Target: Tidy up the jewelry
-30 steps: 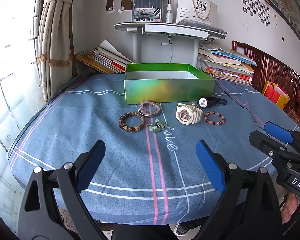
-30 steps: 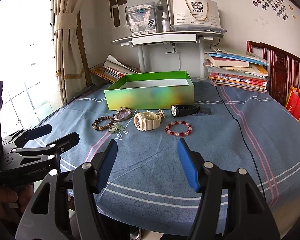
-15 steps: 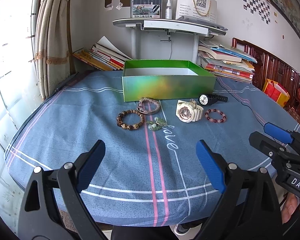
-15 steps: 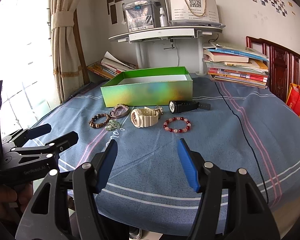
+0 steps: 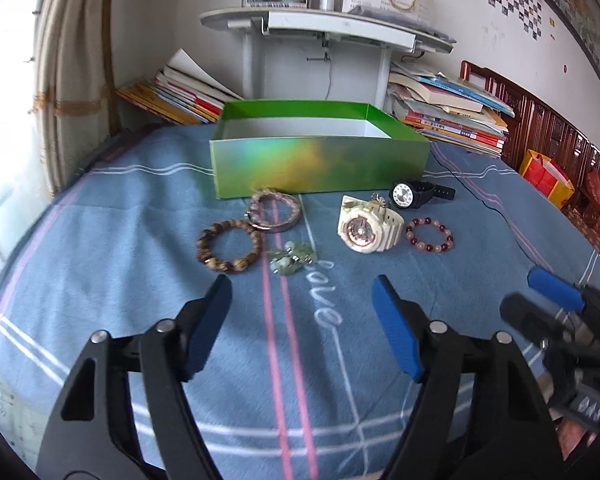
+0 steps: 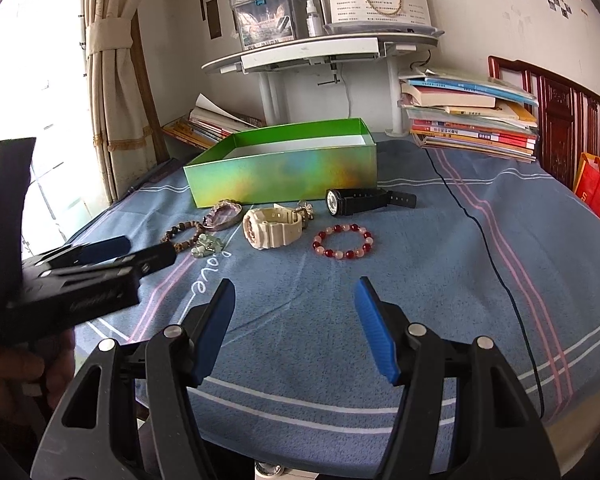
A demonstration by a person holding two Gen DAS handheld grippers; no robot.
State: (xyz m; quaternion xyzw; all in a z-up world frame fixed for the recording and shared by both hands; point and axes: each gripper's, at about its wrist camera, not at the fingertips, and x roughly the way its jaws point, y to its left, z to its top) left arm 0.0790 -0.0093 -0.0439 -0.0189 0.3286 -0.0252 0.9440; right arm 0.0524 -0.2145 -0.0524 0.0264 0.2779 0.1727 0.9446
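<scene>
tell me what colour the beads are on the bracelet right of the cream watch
Dark red and pale pink beads, alternating, on the bracelet; clearest in the right wrist view.

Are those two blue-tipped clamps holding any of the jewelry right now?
No. The left gripper and right gripper are both empty, jaws apart above the cloth; the left's jaws have just been closing.

Both wrist cameras look forward and downward over their own fingers across the blue cloth (image 5: 100, 248), near it. Each faces the green box (image 5: 320, 168) and jewelry; the left camera sits left of the right one.
</scene>
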